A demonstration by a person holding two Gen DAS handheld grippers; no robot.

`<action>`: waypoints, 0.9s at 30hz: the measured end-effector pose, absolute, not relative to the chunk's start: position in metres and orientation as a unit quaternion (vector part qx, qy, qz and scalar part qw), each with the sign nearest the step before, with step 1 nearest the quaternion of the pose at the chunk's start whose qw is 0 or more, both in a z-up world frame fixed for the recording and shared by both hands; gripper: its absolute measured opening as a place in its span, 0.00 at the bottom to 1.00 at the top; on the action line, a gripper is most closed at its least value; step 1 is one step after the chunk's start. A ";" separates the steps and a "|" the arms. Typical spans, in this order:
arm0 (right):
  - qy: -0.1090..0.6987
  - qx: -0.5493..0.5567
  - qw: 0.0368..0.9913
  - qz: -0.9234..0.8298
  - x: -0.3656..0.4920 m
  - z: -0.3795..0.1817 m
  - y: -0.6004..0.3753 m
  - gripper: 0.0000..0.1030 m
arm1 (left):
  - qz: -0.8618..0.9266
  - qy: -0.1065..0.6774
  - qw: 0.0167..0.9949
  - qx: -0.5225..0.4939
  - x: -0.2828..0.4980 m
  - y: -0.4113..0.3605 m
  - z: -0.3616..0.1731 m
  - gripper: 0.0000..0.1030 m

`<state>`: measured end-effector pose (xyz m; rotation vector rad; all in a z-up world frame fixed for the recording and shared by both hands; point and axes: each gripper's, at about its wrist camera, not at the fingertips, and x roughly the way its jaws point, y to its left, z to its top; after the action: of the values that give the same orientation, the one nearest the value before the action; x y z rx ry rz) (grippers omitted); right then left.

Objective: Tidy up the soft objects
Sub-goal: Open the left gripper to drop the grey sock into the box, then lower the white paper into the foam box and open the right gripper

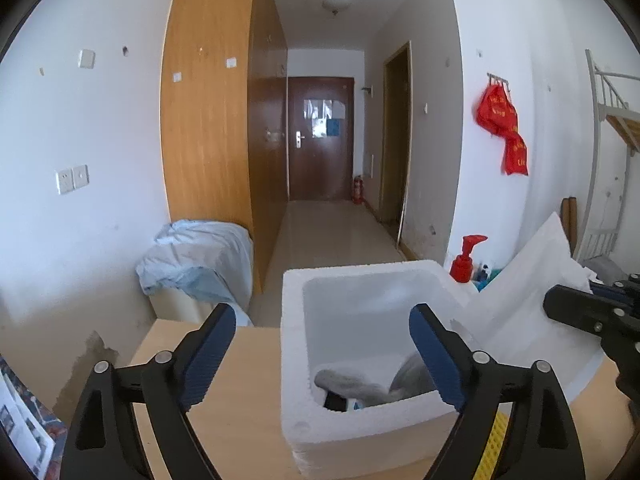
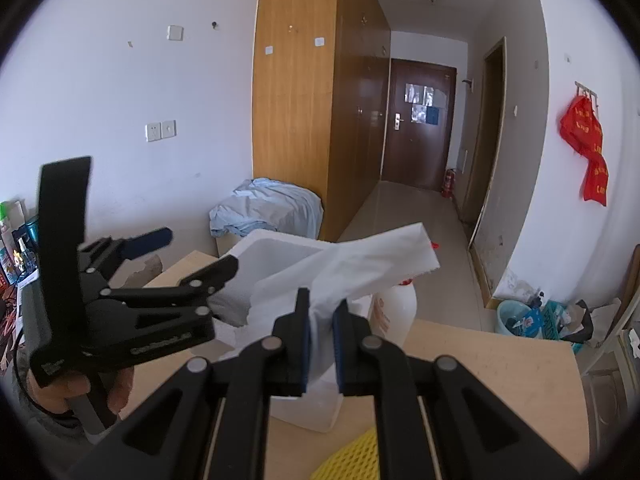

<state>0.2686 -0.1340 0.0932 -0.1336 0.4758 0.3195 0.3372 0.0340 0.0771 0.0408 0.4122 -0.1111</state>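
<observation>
A white foam box (image 1: 296, 344) stands on the wooden table (image 1: 240, 420). Inside it lie grey soft items (image 1: 352, 386). My left gripper (image 1: 324, 356) is open and empty, with its fingers on either side of the box's near left wall. My right gripper (image 2: 321, 320) is shut on a white soft sheet (image 2: 360, 260) and holds it up above the table beside the box (image 2: 264, 248). The sheet (image 1: 532, 280) rises to the right of the box in the left wrist view. The left gripper (image 2: 176, 264) also shows in the right wrist view.
A red pump bottle (image 1: 466, 258) stands behind the box. A white bottle (image 2: 394, 312) stands behind the sheet. A yellow mesh item (image 2: 352, 456) lies at the near table edge. A blue cloth-covered bin (image 1: 200, 264) sits beside the wardrobe (image 1: 208, 120).
</observation>
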 end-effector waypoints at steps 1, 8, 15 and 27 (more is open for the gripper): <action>0.234 -0.066 0.957 0.158 0.269 0.093 -0.134 0.12 | -0.052 0.204 0.977 0.023 0.336 0.035 0.077 0.87; 0.236 -0.067 0.956 0.160 0.270 0.093 -0.132 0.12 | -0.033 0.201 0.979 0.010 0.317 0.051 0.078 0.87; 0.234 -0.072 0.954 0.171 0.278 0.095 -0.124 0.12 | -0.028 0.199 0.980 0.000 0.288 0.064 0.075 0.90; 0.229 -0.074 0.954 0.179 0.300 0.087 -0.105 0.12 | -0.024 0.195 0.980 -0.019 0.269 0.077 0.069 0.90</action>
<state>0.3000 -0.1053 0.0874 -0.1509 0.4656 0.3645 0.2691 0.0771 0.0686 -0.0375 0.3916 -0.0489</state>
